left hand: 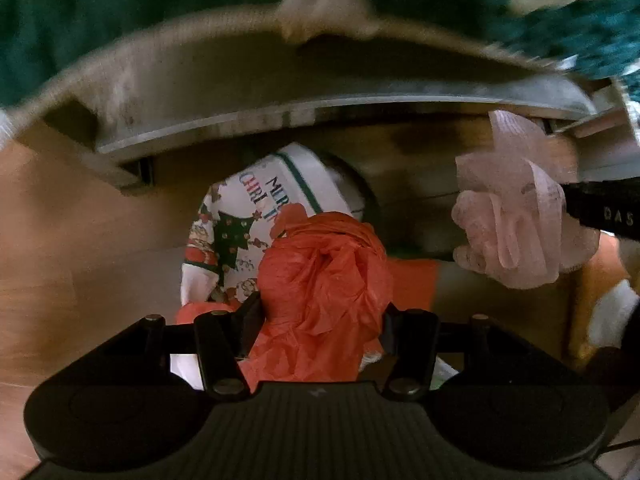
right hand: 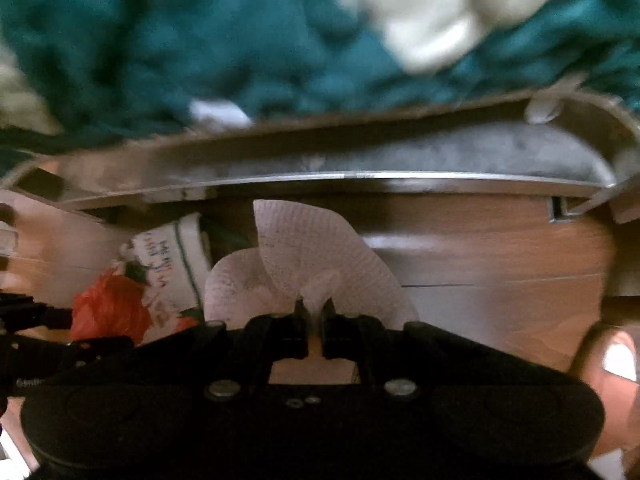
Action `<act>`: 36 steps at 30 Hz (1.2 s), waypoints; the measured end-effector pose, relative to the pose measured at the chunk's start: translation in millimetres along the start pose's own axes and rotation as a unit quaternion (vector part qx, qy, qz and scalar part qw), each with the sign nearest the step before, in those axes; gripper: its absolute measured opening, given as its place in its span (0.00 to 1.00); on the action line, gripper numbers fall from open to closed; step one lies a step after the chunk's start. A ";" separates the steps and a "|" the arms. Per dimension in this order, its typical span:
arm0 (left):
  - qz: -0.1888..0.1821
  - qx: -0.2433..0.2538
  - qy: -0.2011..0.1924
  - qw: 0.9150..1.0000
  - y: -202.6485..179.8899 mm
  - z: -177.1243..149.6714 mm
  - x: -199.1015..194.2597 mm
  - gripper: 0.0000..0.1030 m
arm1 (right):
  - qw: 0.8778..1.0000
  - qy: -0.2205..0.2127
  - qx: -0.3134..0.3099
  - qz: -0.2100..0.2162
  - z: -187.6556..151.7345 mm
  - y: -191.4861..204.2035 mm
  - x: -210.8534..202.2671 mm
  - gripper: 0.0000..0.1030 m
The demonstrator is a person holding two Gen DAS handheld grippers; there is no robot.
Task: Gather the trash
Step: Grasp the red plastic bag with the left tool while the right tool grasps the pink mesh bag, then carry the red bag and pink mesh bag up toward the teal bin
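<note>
The jaws of the left gripper (left hand: 320, 316), low centre of its view, are half spread and pinch a crumpled red wad (left hand: 320, 276) between them; a printed paper plate (left hand: 256, 216) hangs against the wad, just above and left of it, though I cannot tell whether it is caught in the same grip. To the right in that frame the right gripper's catch shows: a white tissue (left hand: 516, 216), hanging in folds. In the right wrist view the right gripper (right hand: 315, 320) has its jaws pressed nearly together on a thin fold of that tissue, which fans up above them at centre frame, with the red wad and plate at lower left. Both pieces look held clear of the floor (left hand: 80, 240), likely so they can be carried off together to a bin; none is in sight. The wood-grain floor fills the lower half of each view. Across the upper middle runs a grey metal rail (left hand: 320, 104), and above it lies a teal and cream rug (right hand: 200, 40), heavily blurred.
</note>
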State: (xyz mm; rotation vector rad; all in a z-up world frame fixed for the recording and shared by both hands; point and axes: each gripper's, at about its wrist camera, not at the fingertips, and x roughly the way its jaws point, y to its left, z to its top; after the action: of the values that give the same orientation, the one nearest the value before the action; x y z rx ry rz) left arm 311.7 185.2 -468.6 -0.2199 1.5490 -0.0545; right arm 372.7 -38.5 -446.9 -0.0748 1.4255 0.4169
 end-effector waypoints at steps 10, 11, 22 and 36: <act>-0.034 0.010 -0.047 0.998 -35.0 -0.6 -118.9 0.54 | 0.998 -0.062 0.002 0.029 -13.6 9.1 -132.6 0.05; -0.038 0.010 -0.053 0.998 -39.1 -2.9 -133.3 0.54 | 0.997 -0.071 -0.002 0.033 -16.0 11.1 -150.5 0.05; -0.053 0.024 -0.143 0.988 -110.8 -49.4 -271.3 0.55 | 0.984 -0.167 -0.038 0.058 -56.9 16.6 -319.5 0.05; -0.075 0.078 -0.275 0.955 -223.7 -103.7 -429.5 0.55 | 0.944 -0.322 -0.062 0.034 -138.8 -22.8 -516.6 0.05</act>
State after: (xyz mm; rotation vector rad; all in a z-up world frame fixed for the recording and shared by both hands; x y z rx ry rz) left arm 221.0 29.4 -7.3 -0.2060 0.9653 -0.2172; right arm 204.9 -222.3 27.2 0.0111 0.7567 0.5295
